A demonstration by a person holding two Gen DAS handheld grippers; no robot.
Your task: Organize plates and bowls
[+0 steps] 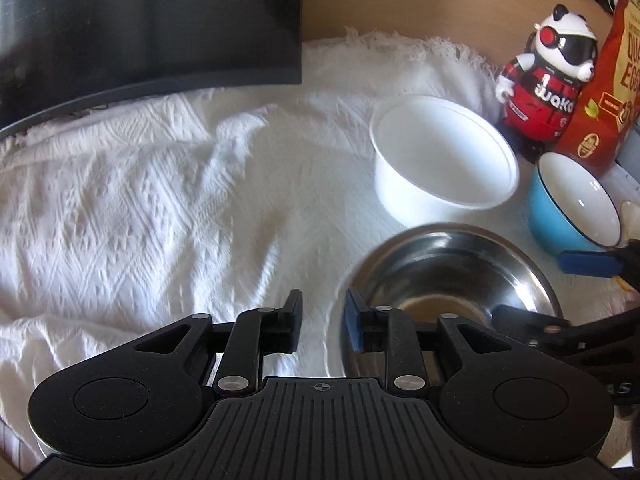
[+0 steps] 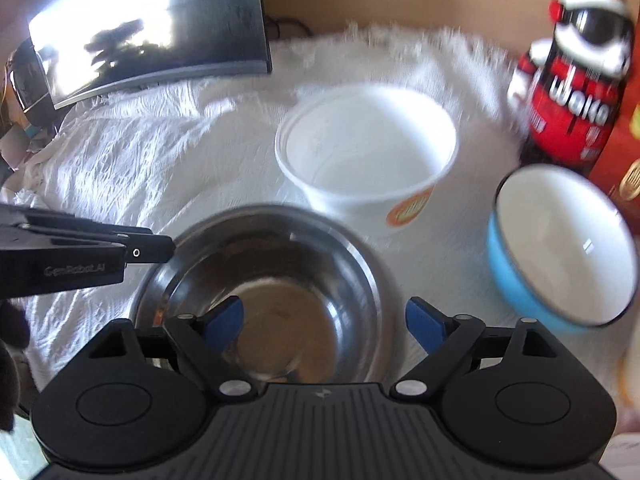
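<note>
- Steel bowl (image 2: 272,280) sits nearest on the white textured cloth (image 1: 140,208) covering the desk, empty and upright.
- Left hand-held gripper (image 1: 322,320) has its jaws spread a little, astride the steel bowl's left rim with one pad inside, though contact is unclear.
- Right hand-held gripper (image 2: 324,320) is wide open over the same bowl, holding nothing.
- White plastic bowl (image 1: 444,156) stands just beyond the steel one.
- Blue bowl (image 2: 560,248) with a white inside lies to the right, tilted in the right wrist view.
- Panda figurine (image 1: 548,80) and red carton (image 1: 604,80) stand behind.
- Dark monitor (image 1: 148,20) rises far left.
</note>
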